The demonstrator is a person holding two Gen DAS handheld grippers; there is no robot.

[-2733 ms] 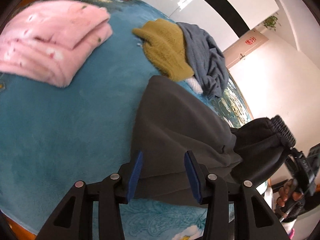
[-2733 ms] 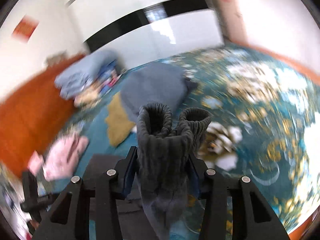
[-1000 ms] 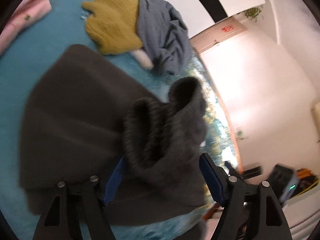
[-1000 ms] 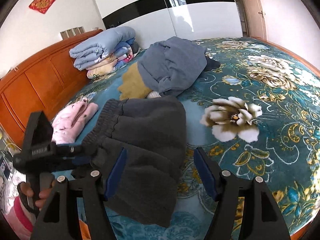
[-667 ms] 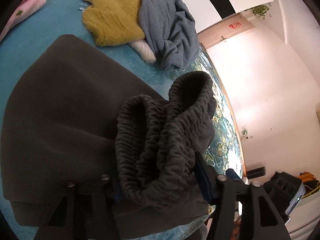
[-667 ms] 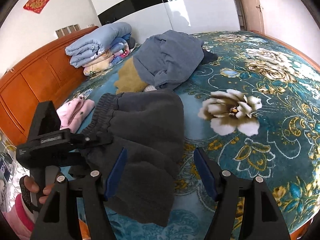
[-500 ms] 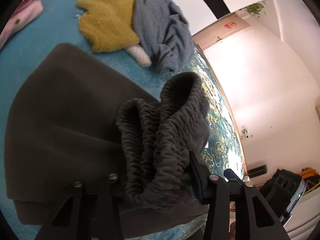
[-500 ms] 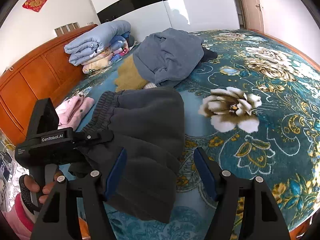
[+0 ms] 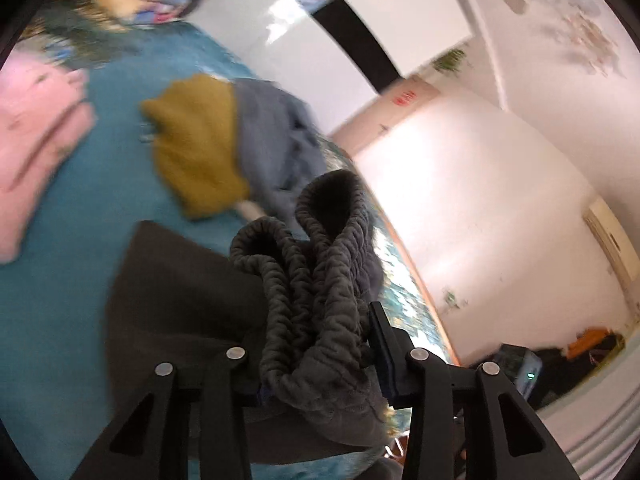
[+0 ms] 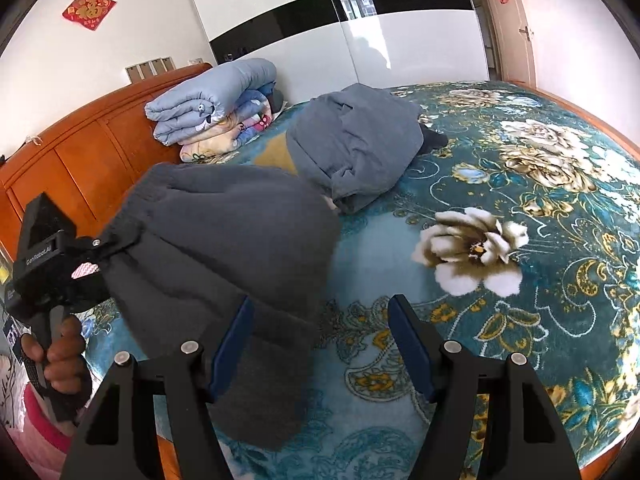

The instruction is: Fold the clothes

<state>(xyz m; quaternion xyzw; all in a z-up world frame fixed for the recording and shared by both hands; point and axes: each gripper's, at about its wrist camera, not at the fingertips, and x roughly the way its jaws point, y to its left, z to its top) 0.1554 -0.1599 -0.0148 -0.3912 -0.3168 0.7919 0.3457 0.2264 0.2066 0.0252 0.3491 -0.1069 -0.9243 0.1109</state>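
My left gripper [image 9: 320, 356] is closing, clamped on the dark grey pants' [image 10: 224, 240] waistband, lifted at the bed's [image 10: 540, 240] near left; my right gripper [image 10: 320, 344] gapes empty. Three other garments lie beyond.

Orange wooden headboard [image 10: 80, 160]; folded quilts [image 10: 212, 112] stacked beside it; white wardrobe [image 10: 360, 40].

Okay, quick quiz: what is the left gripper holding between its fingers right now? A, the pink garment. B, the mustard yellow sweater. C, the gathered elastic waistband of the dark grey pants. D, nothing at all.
C: in the left wrist view the ribbed waistband of the dark grey pants is bunched between the fingers of the left gripper, whose jaws are closing on it.
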